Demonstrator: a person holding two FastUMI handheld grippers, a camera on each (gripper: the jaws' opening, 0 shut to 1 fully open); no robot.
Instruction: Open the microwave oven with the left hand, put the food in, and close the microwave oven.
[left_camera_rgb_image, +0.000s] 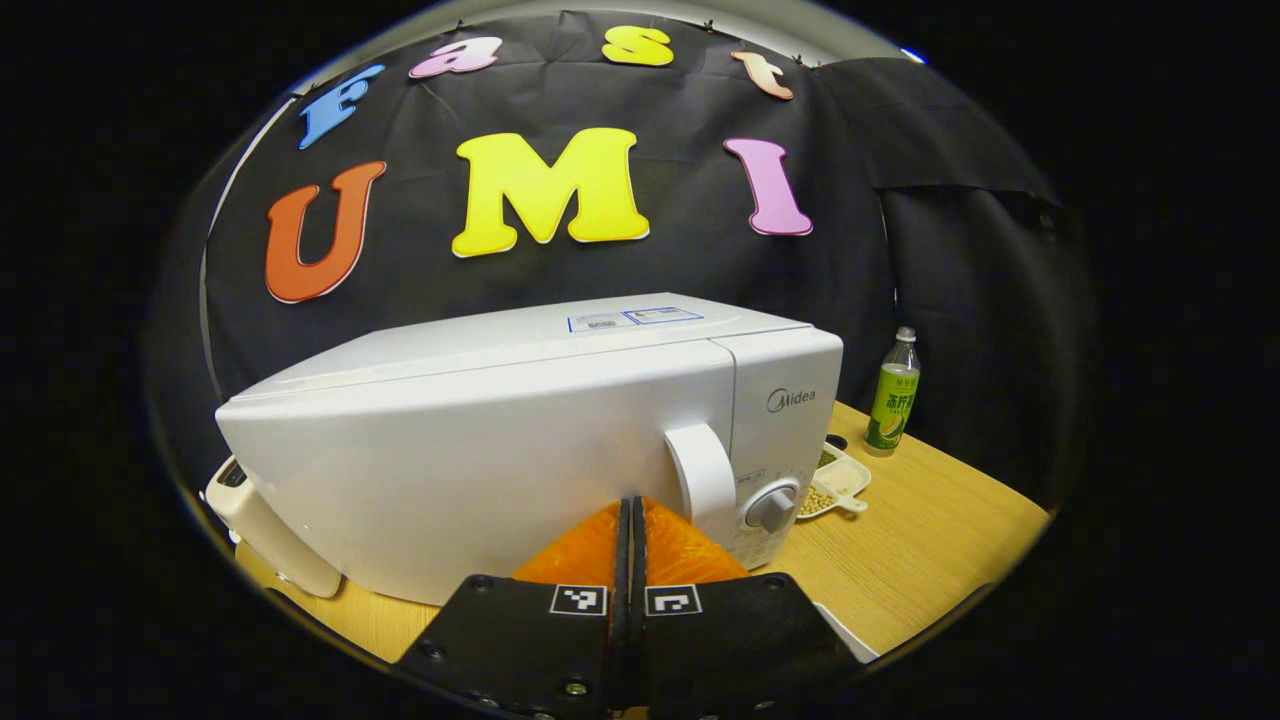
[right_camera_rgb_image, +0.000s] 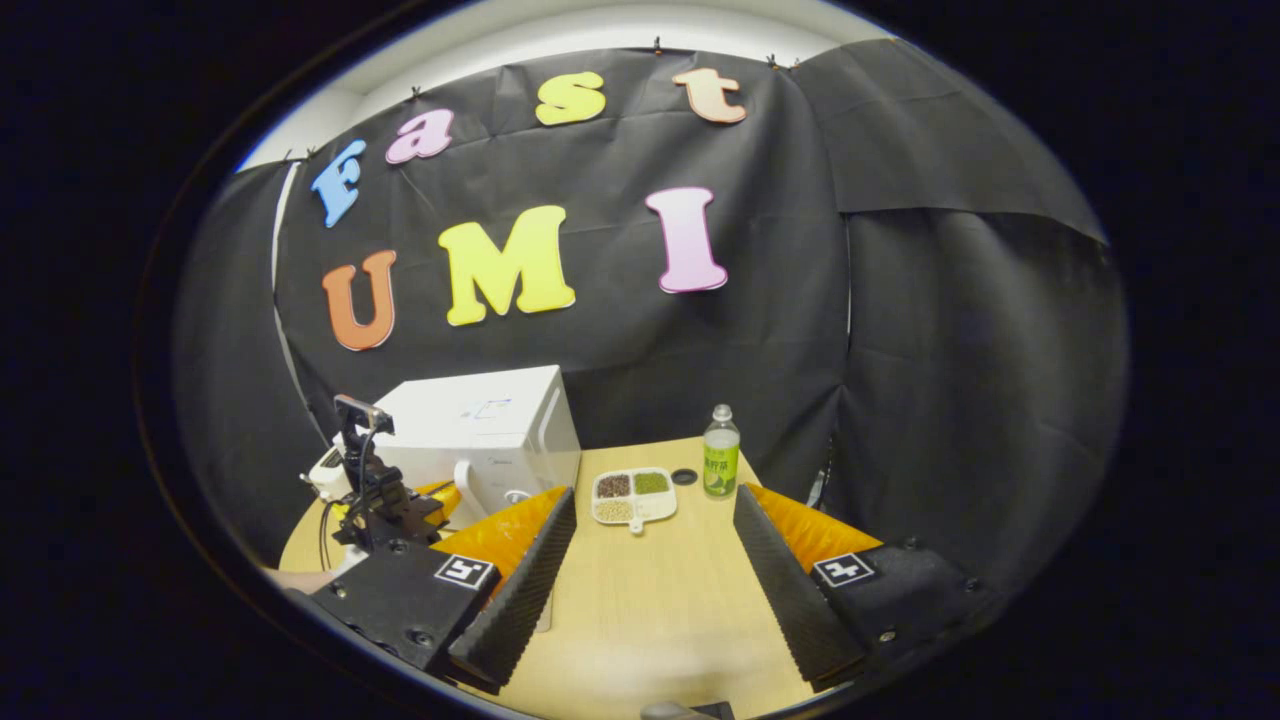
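A: Left gripper (left_camera_rgb_image: 630, 515) sits right in front of the microwave (left_camera_rgb_image: 520, 440), fingers pressed together, nothing between them, just left of the door handle (left_camera_rgb_image: 703, 480). Door's shut.

B: And the right gripper (right_camera_rgb_image: 650, 540)?

A: Fingers spread wide over bare table (right_camera_rgb_image: 650, 600). The food tray (right_camera_rgb_image: 633, 496) lies ahead between them, beside the microwave. A bottle (right_camera_rgb_image: 721, 452) stands just right of the tray, a small dark cap (right_camera_rgb_image: 684, 476) between them.
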